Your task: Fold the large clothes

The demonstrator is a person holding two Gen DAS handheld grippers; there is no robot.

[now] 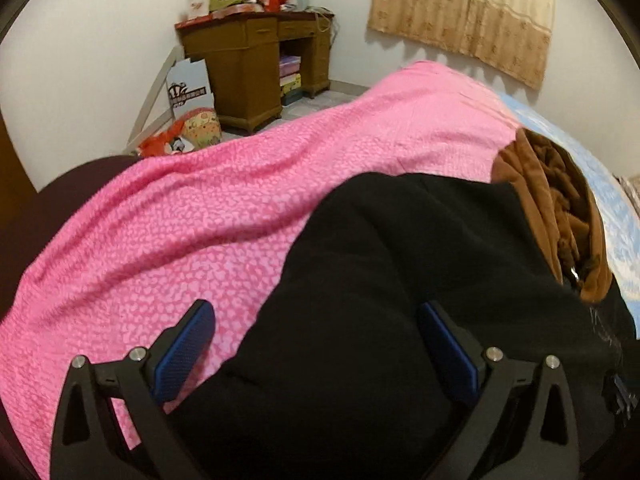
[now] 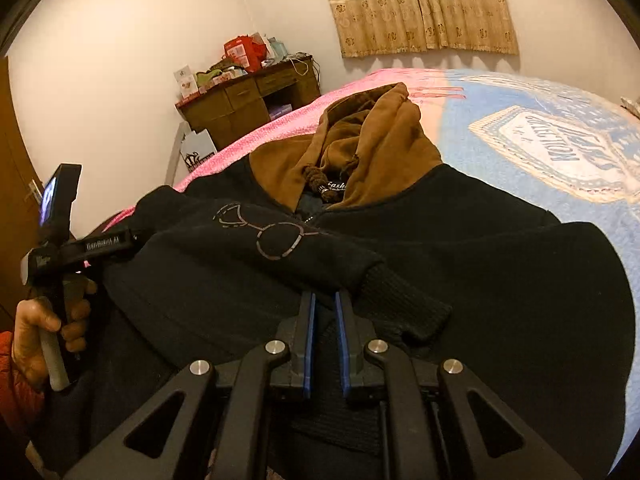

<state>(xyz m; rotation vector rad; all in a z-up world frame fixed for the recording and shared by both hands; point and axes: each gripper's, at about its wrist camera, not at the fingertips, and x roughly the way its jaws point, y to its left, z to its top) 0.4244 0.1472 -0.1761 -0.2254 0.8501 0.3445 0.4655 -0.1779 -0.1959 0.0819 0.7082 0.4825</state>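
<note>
Black hoodie (image 2: 460,240) lies on the pink bedspread (image 1: 180,220), one sleeve (image 2: 280,256) folded across its chest; the rest remains. Left gripper (image 1: 316,344) gapes wide; right gripper (image 2: 324,312) seemingly pinches the cuff (image 2: 404,308).

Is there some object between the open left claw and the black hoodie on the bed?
Nothing visible stands in the way. The left claw is open directly over the black hoodie, with only its fabric and the pink bedcover between the fingers. The right claw looks nearly closed at the ribbed cuff.
</note>
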